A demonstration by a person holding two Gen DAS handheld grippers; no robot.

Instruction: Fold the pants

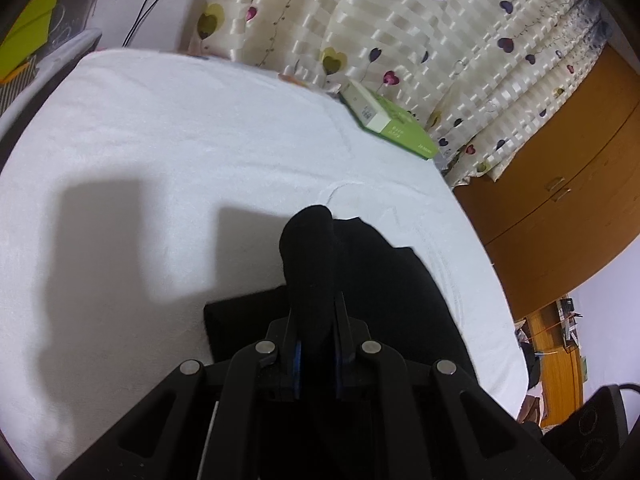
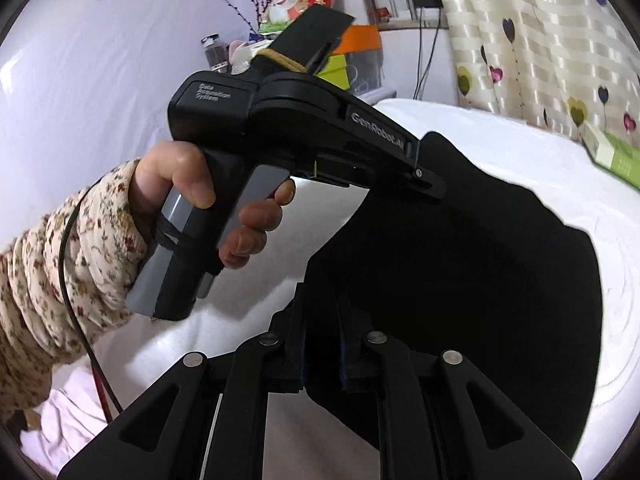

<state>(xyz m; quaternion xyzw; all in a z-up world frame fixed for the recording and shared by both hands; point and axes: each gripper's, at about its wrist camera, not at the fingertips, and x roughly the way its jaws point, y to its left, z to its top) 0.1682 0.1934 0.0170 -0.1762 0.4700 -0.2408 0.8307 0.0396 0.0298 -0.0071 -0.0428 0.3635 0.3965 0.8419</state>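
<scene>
Black pants [image 2: 460,264] are pinched by both closed grippers, left gripper [image 1: 316,332] and right gripper [image 2: 322,344], held side by side; cloth hangs ahead over the white bed [image 1: 160,140].

Black pants [image 2: 460,264] on a white bed cover [image 1: 168,152], black left gripper [image 2: 428,184] and black right gripper [image 2: 322,344], a green and white box [image 1: 390,122], a cream striped curtain [image 1: 400,28] with purple, pink and yellow hearts, a flowery sleeve [image 2: 60,264].
</scene>
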